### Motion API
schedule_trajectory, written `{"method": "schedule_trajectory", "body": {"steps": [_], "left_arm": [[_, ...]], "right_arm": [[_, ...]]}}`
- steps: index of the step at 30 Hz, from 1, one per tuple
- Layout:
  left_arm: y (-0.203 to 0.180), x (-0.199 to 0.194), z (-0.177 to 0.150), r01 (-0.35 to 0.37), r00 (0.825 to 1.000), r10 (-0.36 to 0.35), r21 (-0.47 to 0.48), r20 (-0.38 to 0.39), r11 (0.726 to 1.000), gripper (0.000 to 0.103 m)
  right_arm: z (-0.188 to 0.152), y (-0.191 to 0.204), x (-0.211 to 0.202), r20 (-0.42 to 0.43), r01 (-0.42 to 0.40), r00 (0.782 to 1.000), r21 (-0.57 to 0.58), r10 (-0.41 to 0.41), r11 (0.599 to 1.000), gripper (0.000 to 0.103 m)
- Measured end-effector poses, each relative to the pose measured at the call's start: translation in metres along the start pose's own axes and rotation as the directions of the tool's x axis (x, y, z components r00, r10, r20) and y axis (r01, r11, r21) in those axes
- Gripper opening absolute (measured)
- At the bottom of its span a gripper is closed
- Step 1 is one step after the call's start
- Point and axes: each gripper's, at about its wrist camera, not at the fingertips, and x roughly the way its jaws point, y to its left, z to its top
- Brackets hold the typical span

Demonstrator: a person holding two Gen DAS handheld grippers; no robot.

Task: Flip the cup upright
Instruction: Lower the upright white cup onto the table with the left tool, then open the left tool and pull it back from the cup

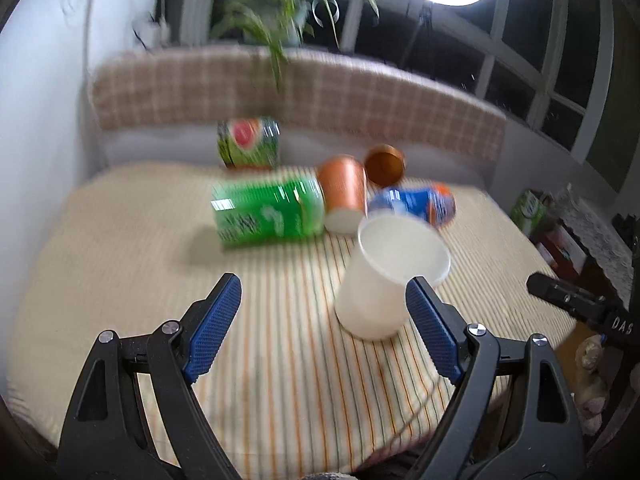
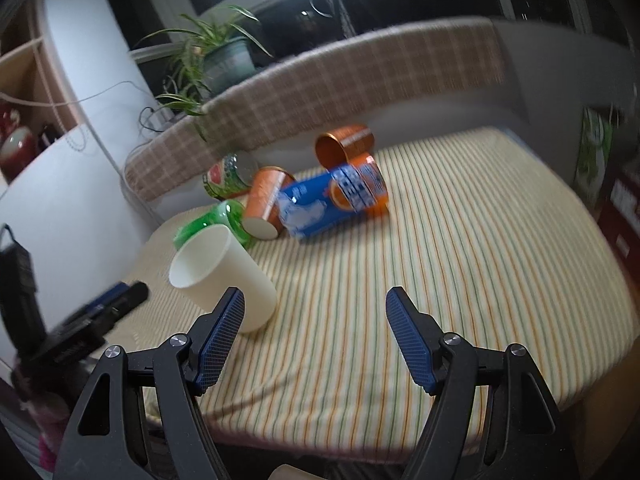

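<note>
Two grippers, left (image 1: 324, 300) and right (image 2: 315, 312), hung with jaws spread wide and empty above a striped cloth (image 2: 440, 260), where the white cup (image 1: 390, 276) stood tilted, mouth up, near toppled cans (image 2: 334, 200).

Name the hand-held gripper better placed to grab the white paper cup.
Left, probably. The left hand-held gripper is open with the white paper cup against its right finger. The right hand-held gripper is also open, but the cup sits outside its left finger.
</note>
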Motion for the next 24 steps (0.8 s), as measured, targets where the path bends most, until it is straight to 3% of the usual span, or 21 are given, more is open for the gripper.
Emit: {"method": "schedule_trajectory", "body": {"steps": [5, 7, 11, 16, 24], "left_arm": [[-0.007, -0.029, 0.012, -0.050, 0.990, 0.049, 0.004, 0.132, 0.999, 0.087], [-0.010, -0.039, 0.015, -0.068, 0.981, 0.066, 0.008, 0.182, 0.998, 0.100], [-0.016, -0.058, 0.019, -0.120, 0.951, 0.112, 0.011, 0.287, 0.993, 0.103], [-0.014, -0.067, 0.023, -0.128, 0.940, 0.122, -0.001, 0.319, 0.992, 0.103], [-0.015, -0.076, 0.022, -0.148, 0.926, 0.142, -0.009, 0.349, 0.989, 0.103]], "right_arm": [[0.007, 0.016, -0.011, 0.085, 0.044, 0.996, -0.074, -0.038, 0.996, 0.080], [0.010, 0.022, -0.017, 0.134, 0.081, 0.989, -0.103, -0.067, 0.991, 0.080], [0.013, 0.029, -0.026, 0.213, 0.150, 0.970, -0.146, -0.117, 0.978, 0.082], [0.015, 0.026, -0.032, 0.262, 0.190, 0.953, -0.128, -0.152, 0.973, 0.085], [0.017, 0.023, -0.035, 0.284, 0.206, 0.944, -0.114, -0.167, 0.972, 0.085]]}}
